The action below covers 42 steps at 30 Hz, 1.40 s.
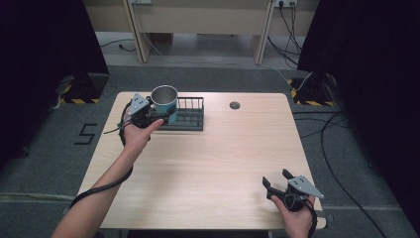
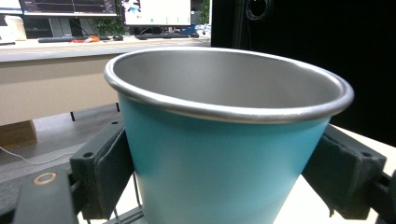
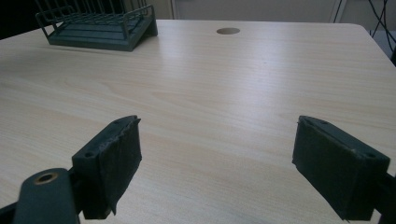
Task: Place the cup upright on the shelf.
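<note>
Over the rack (image 1: 190,115), left tongs (image 1: 166,115) clasp empty teal cup (image 1: 165,101); right tongs (image 1: 277,179) wide.

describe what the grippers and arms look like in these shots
Both grippers, left gripper and right gripper, are black with two padded jaws, a grey three-cornered plate on top and a black trailing cable. A brass-coloured ring marks each body. Forearms are bare, no sleeves.

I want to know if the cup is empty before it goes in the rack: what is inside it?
The teal cup shows bare metal inner walls with nothing in them; its bottom is hidden by the near rim. The left gripper holds it.
</note>
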{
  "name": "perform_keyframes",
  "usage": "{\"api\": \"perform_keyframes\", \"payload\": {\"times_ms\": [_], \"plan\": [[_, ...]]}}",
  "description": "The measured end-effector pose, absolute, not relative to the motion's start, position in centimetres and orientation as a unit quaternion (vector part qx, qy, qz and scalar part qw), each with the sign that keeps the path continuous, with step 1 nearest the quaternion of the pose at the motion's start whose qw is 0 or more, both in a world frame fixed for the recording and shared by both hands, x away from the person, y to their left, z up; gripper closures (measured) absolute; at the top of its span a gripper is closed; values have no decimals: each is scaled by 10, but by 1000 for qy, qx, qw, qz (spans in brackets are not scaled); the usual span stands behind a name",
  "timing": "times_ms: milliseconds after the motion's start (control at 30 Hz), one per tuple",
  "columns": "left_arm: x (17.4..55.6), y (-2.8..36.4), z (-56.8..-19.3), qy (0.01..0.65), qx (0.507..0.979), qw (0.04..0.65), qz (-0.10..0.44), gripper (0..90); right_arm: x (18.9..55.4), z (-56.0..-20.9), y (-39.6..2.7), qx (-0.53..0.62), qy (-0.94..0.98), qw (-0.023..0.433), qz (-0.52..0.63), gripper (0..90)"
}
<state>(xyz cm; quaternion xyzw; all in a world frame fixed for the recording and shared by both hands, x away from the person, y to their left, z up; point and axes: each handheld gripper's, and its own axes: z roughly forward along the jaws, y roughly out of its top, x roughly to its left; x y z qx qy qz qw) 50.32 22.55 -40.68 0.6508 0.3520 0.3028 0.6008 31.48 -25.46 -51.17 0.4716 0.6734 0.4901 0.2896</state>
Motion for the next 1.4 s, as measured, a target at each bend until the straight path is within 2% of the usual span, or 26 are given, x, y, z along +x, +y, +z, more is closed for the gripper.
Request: {"api": "perform_keyframes", "payload": {"times_ms": [1000, 1400], "plan": [[531, 218, -395, 364, 649, 594, 307, 150, 315, -512, -255, 473, 673, 285, 493, 168], [551, 216, -400, 382, 647, 585, 305, 150, 316, -512, -256, 470, 674, 285, 493, 168]]}}
